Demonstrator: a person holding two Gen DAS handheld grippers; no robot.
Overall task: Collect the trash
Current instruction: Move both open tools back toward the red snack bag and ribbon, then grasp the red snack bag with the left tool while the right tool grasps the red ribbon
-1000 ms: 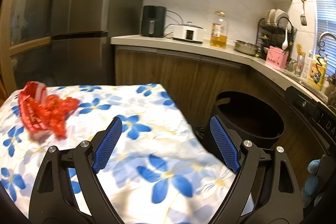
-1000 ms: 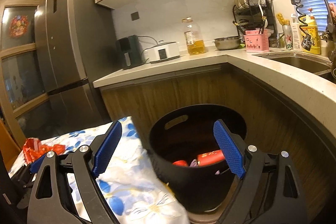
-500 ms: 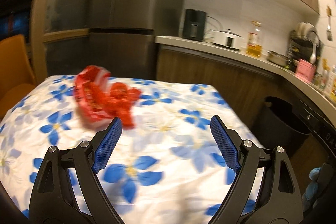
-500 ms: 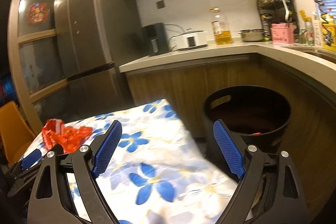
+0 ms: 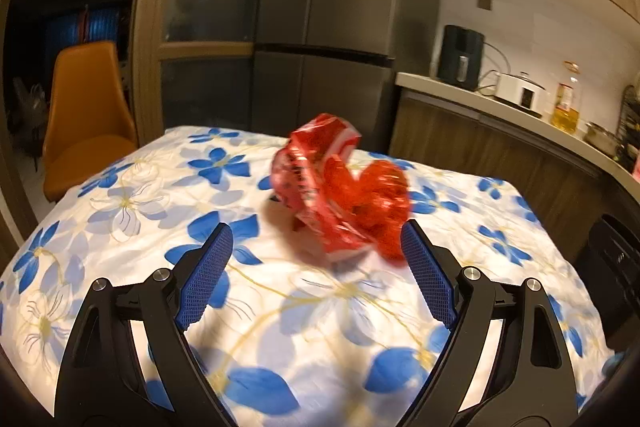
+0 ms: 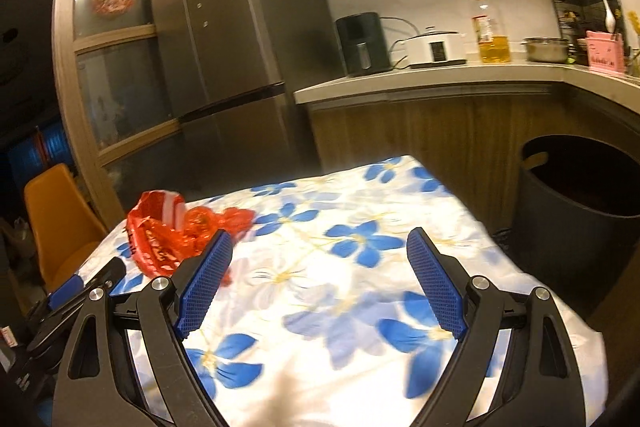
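Note:
A crumpled red plastic wrapper [image 5: 340, 195] lies on the table with the blue-flower cloth [image 5: 140, 195]. My left gripper [image 5: 316, 247] is open and empty, its blue pads just short of the wrapper, which sits ahead between them, nearer the right pad. In the right wrist view the wrapper [image 6: 176, 231] lies at the table's far left. My right gripper [image 6: 320, 255] is open and empty above the cloth [image 6: 360, 227]. The left gripper [image 6: 80, 287] shows at that view's lower left. A black trash bin [image 6: 576, 211] stands right of the table.
An orange chair [image 5: 84, 115] stands left of the table. A grey fridge [image 6: 232, 47] is behind it. The counter [image 6: 440, 75] holds an air fryer, a cooker, an oil bottle and a pot. The bin's edge [image 5: 616, 259] shows at the left wrist view's right.
Both grippers have swung left from the bin toward the table. The left gripper has closed in on the red wrapper, now large and centred between its pads. Both stay open.

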